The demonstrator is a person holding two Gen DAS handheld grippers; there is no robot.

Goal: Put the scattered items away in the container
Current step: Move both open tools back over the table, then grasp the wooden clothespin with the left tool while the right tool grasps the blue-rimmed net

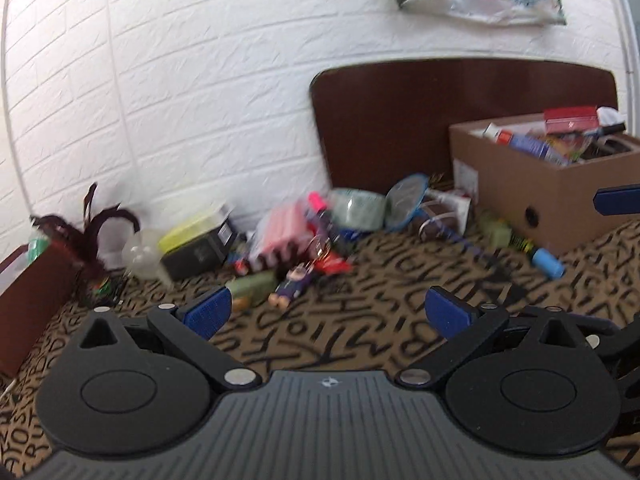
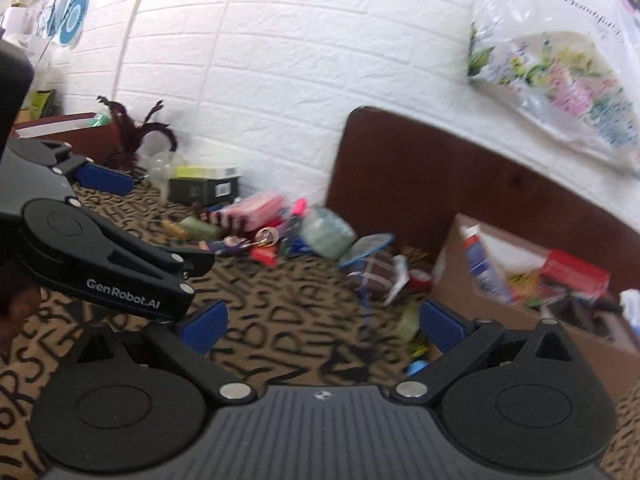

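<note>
A heap of scattered items lies on the letter-print spread along the wall: a tape roll (image 1: 356, 208) (image 2: 328, 232), a pink pack (image 1: 280, 232) (image 2: 252, 210), a small toy figure (image 1: 292, 286), a green tube (image 1: 252, 286), a blue mini racket (image 1: 404, 204) and a blue cylinder (image 1: 548, 262). The cardboard box (image 1: 540, 200) (image 2: 580, 344) at the right holds several things. My left gripper (image 1: 328, 314) (image 2: 168, 222) hovers open and empty, short of the toy figure. My right gripper (image 2: 323, 328) is open and empty too, left of the box.
A brown headboard (image 1: 440, 120) stands behind the box against the white brick wall. A black box with a yellow lid (image 1: 196, 248), a clear bulb (image 1: 140, 256) and dark feathers (image 1: 96, 232) sit at the left by a brown cabinet (image 1: 32, 300). A floral bag (image 2: 560, 80) hangs above.
</note>
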